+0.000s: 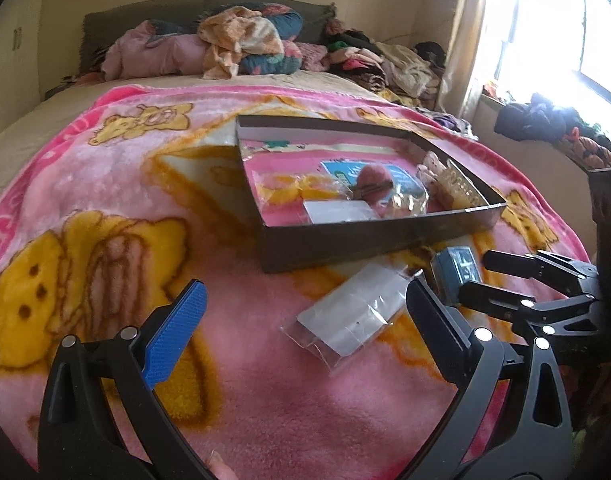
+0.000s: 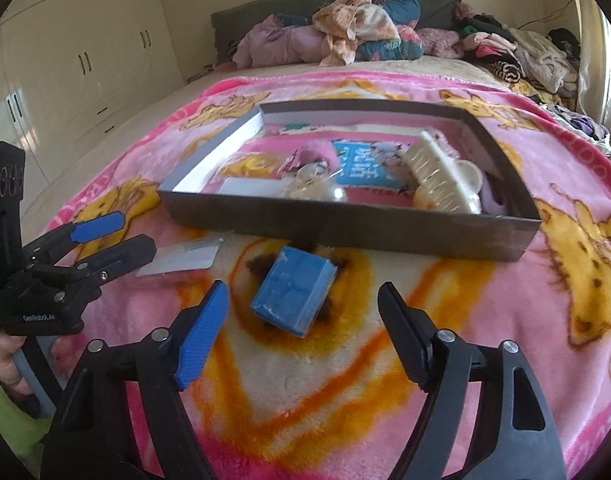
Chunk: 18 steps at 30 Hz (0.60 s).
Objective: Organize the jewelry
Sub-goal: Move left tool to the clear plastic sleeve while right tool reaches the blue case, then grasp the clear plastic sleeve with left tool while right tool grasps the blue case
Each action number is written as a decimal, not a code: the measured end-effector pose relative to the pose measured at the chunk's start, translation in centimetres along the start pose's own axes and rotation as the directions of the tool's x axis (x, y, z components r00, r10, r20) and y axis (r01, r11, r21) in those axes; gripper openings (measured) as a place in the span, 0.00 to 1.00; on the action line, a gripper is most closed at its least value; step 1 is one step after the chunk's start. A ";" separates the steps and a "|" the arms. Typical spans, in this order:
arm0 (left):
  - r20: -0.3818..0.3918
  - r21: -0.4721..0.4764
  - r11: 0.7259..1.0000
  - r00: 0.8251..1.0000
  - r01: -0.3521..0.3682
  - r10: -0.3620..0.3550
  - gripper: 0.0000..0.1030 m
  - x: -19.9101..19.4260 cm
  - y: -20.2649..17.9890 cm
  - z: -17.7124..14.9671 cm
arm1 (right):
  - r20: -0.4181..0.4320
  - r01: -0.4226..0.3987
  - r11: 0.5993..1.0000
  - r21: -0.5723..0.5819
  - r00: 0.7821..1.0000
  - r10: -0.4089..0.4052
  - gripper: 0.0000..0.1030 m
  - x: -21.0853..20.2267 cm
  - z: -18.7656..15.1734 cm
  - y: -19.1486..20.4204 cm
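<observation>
A small blue box [image 2: 293,296] lies on the pink blanket, just ahead of my right gripper [image 2: 305,316]. That gripper is open, its pads either side of the box and clear of it. A clear packet with a white card [image 1: 353,320] lies between the spread fingers of my open left gripper [image 1: 305,304], untouched. In the left wrist view the right gripper [image 1: 477,274] hovers by the blue box [image 1: 457,272]. The left gripper [image 2: 133,234] appears at the left of the right wrist view, beside the packet [image 2: 181,258]. Behind both stands a shallow dark tray [image 2: 345,232].
The tray [image 1: 345,248] holds a cream hair claw [image 2: 437,184], a pink fluffy piece [image 2: 317,152], a blue card and clear packets. Piled clothes and pillows [image 2: 365,28] fill the bed's head. Cupboards [image 2: 65,60] line the left wall, and a window [image 1: 553,28] is at the right.
</observation>
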<state>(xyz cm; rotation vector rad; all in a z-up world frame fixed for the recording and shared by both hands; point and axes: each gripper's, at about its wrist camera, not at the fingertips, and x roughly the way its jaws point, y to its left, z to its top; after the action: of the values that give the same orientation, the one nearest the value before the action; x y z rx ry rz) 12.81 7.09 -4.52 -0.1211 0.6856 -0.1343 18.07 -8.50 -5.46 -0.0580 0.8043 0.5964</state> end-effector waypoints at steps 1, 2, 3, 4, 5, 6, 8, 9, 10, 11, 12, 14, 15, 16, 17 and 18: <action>-0.012 0.005 1.000 1.000 0.014 -0.014 0.89 0.3 0.0 -0.1 | -0.012 -0.008 1.000 0.001 1.000 0.008 0.64 0.4 0.0 0.0; -0.018 0.009 1.000 1.000 0.022 -0.022 0.89 0.6 -0.1 -0.1 | -0.020 -0.008 1.000 0.002 1.000 0.008 0.62 0.7 -0.1 0.0; -0.025 0.013 0.999 0.999 0.032 -0.032 0.89 0.9 -0.1 -0.1 | -0.028 -0.010 1.000 0.002 1.000 0.010 0.60 1.0 -0.1 0.0; -0.036 0.015 0.999 0.998 0.048 -0.047 0.89 1.2 -0.2 -0.1 | -0.031 -0.011 1.000 0.002 0.999 0.011 0.58 1.2 -0.2 0.0; -0.040 0.015 0.998 0.998 0.058 -0.057 0.89 1.5 -0.3 -0.2 | -0.034 -0.014 1.000 0.004 0.999 0.014 0.56 1.4 -0.2 0.0; -0.047 0.017 0.997 0.997 0.069 -0.068 0.89 1.7 -0.3 -0.2 | -0.038 -0.019 1.000 0.008 0.999 0.020 0.50 1.6 -0.3 -0.1; -0.068 0.025 0.997 0.995 0.079 -0.077 0.89 2.4 -0.5 -0.2 | -0.041 -0.026 0.999 0.023 0.999 0.027 0.41 1.7 -0.3 -0.5; -0.076 0.029 0.996 0.994 0.085 -0.082 0.89 2.6 -0.6 -0.1 | -0.037 -0.035 0.999 0.035 0.999 0.036 0.40 1.7 -0.3 -0.8; -0.080 0.035 0.995 0.993 0.089 -0.086 0.89 2.8 -0.8 -0.2 | -0.033 -0.041 0.998 0.049 0.999 0.043 0.39 1.6 -0.3 -1.0; -0.085 0.041 0.995 0.992 0.094 -0.090 0.89 3.0 -0.9 -0.1 | -0.032 -0.043 0.997 0.057 0.998 0.045 0.39 1.5 -0.3 -1.2; -0.090 0.047 0.994 0.991 0.100 -0.096 0.89 3.1 -1.1 -0.1 | -0.030 -0.042 0.997 0.064 0.999 0.044 0.39 1.4 -0.4 -1.3; -0.099 0.060 0.992 0.990 0.107 -0.101 0.88 3.4 -1.4 -0.1 | -0.025 -0.040 0.996 0.074 0.999 0.042 0.38 1.1 -0.5 -1.5; -0.101 0.069 0.992 0.990 0.109 -0.102 0.88 3.4 -1.6 -0.1 | -0.023 -0.042 0.996 0.079 0.999 0.044 0.38 0.9 -0.5 -1.6; -0.103 0.075 0.991 0.989 0.110 -0.102 0.87 3.4 -1.7 -0.1 | -0.020 -0.044 0.996 0.080 0.999 0.046 0.38 0.7 -0.6 -1.6; -0.106 0.085 0.991 0.989 0.107 -0.098 0.84 3.5 -1.9 -0.1 | -0.016 -0.044 0.996 0.078 0.999 0.045 0.38 0.4 -0.6 -1.7; -0.111 0.096 0.990 0.990 0.101 -0.091 0.80 3.6 -2.1 -0.2 | -0.009 -0.041 0.996 0.077 0.999 0.042 0.38 0.1 -0.7 -1.8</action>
<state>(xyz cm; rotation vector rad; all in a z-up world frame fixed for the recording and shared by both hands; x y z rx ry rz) 15.28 4.46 -6.54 -0.0497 0.7778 -0.2693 18.61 -10.11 -6.36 0.0264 0.8396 0.6041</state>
